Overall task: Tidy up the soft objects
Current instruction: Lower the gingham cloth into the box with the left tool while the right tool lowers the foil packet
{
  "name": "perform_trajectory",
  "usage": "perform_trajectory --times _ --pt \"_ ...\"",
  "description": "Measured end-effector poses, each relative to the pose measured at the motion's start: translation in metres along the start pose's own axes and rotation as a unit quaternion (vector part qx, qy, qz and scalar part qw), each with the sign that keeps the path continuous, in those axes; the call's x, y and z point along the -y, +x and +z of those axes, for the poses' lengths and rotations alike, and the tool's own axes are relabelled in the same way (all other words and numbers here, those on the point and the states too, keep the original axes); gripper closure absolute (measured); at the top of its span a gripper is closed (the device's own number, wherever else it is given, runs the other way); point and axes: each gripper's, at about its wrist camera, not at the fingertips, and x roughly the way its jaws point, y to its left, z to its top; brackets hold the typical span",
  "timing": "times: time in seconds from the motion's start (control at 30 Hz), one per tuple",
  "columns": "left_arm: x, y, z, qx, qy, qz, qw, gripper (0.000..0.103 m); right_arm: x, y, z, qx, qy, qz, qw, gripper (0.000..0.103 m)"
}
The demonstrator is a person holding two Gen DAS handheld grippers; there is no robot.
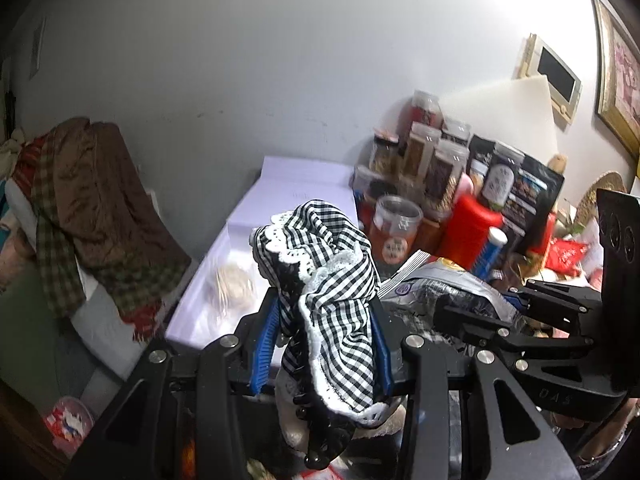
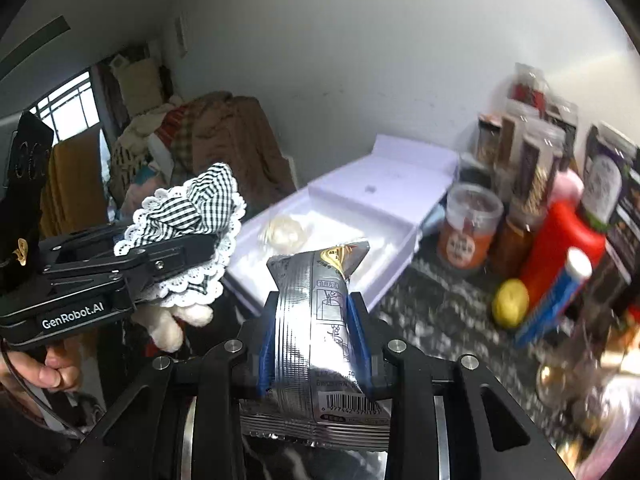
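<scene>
The gingham doll dress (image 1: 328, 300), lace-edged with a plush toy beneath, sits clamped in the left gripper (image 1: 324, 344), held above the open white box (image 1: 304, 188). The silver foil packet (image 2: 316, 332) is pinched in the right gripper (image 2: 312, 344) alongside, also raised. Both grips catch only part of each item — the dangling toy could slip free, or the slick foil slide out. The crowded jars (image 2: 472, 228) beside the box risk a knock.

Right gripper (image 2: 314, 316) clamps a silver packet (image 2: 316, 332) — white box (image 2: 384, 200) beyond.
</scene>
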Motion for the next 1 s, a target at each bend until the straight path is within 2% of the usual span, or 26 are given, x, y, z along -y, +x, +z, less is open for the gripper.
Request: perform_trajectory --times 0.27,0.53,0.8,1.0 --pt "-0.012 0.029 0.04 0.031 0.006 0.01 0.9995 0.062 0.004 0.028 0.04 0.025 -0.013 0.007 1.0 0.071" --pt "-0.027 0.065 0.068 0.038 0.012 0.029 0.9988 0.062 0.012 0.06 0.071 0.04 -0.017 0.012 0.999 0.071" --pt "-0.045 0.116 0.079 0.011 0.002 0.042 0.9991 0.062 0.024 0.09 0.091 0.042 -0.021 0.002 0.999 0.071" --pt "-0.055 0.154 0.069 -0.024 -0.007 0.047 0.9986 0.062 0.033 0.117 0.094 0.024 -0.022 -0.002 0.999 0.071"
